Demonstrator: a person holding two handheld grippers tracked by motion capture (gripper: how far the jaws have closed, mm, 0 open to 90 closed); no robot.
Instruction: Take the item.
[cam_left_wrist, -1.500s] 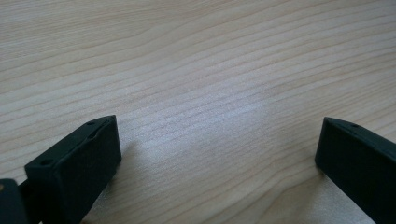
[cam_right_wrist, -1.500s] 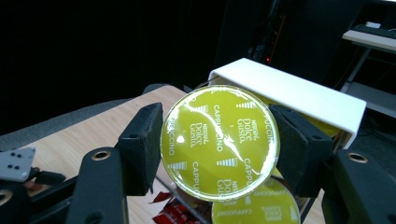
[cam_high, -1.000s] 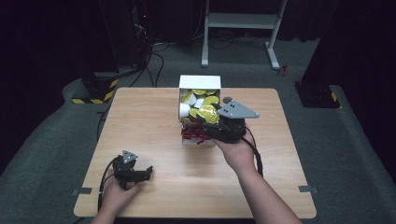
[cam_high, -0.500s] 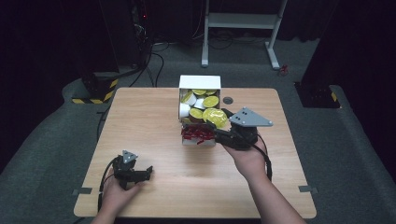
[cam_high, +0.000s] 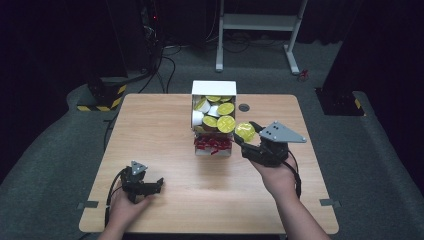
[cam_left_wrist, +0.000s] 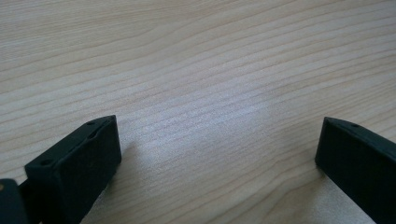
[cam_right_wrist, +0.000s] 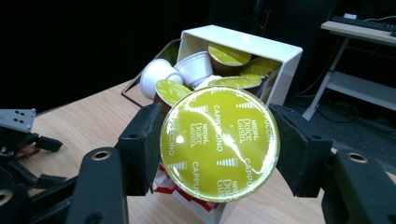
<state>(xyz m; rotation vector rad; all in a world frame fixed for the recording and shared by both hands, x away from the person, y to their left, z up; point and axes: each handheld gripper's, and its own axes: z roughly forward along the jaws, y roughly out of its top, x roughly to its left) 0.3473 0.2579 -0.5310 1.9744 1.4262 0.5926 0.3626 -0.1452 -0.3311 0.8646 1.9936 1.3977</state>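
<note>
Table (cam_high: 165, 130) open; right gripper (cam_right_wrist: 219, 149) grips capsule (cam_right_wrist: 219, 142).

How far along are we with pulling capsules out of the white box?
Done: one yellow-lidded capsule is out of the white box, clamped in the right gripper beside it. In hand: carrying that capsule; no capsule lies on the table yet. Left: many capsules fill the box. The left gripper rests open on the table.
</note>
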